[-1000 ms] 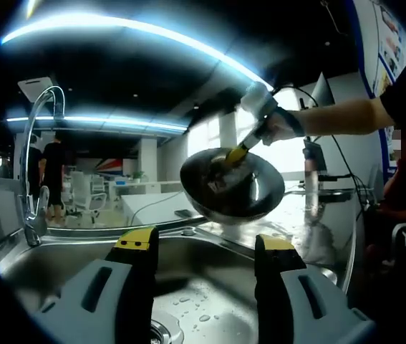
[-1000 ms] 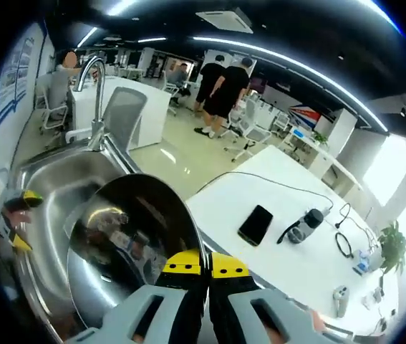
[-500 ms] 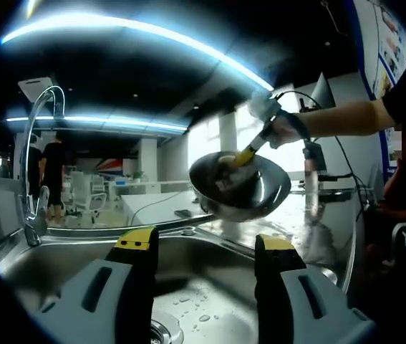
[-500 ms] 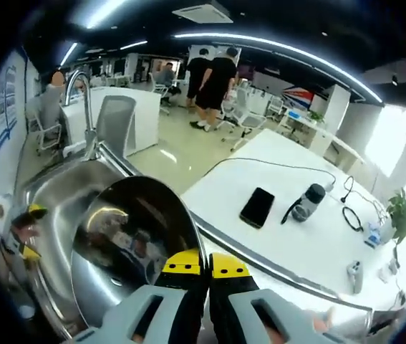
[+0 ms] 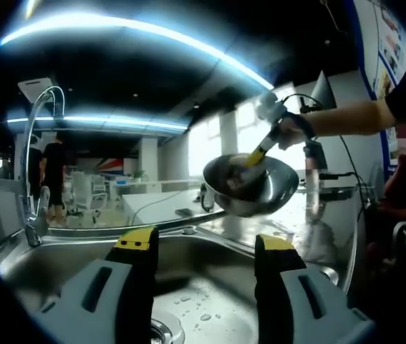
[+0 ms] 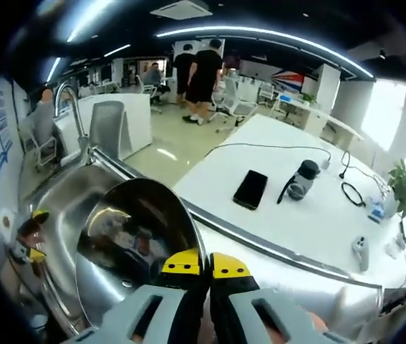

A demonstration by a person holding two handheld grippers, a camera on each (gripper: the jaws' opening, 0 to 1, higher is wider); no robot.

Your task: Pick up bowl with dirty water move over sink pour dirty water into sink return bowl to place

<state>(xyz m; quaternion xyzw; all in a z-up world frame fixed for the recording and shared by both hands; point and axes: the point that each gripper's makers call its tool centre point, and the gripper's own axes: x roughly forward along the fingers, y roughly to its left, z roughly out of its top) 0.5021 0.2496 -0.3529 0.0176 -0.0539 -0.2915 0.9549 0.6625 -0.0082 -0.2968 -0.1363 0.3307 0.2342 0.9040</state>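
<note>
A shiny steel bowl (image 6: 132, 240) hangs in the air at the sink's edge, tilted a little, its inside mirror-bright. My right gripper (image 6: 204, 266) is shut on the bowl's rim. In the left gripper view that bowl (image 5: 251, 185) floats above the sink's right rim, held from above by the right gripper (image 5: 265, 147) in a person's hand. My left gripper (image 5: 204, 245) stands open and empty low over the steel sink (image 5: 81, 251), whose wet floor shows water drops and a drain (image 5: 161, 331).
A tall curved tap (image 5: 34, 158) rises at the sink's left; the same tap (image 6: 70, 115) shows in the right gripper view. A white table (image 6: 310, 229) beside the sink carries a phone (image 6: 250, 189), a dark bottle (image 6: 301, 179) and cables. People stand far off.
The bowl has moved right and away from the sink's middle, levelling out, carried by the right gripper. My left gripper has stayed still over the sink.
</note>
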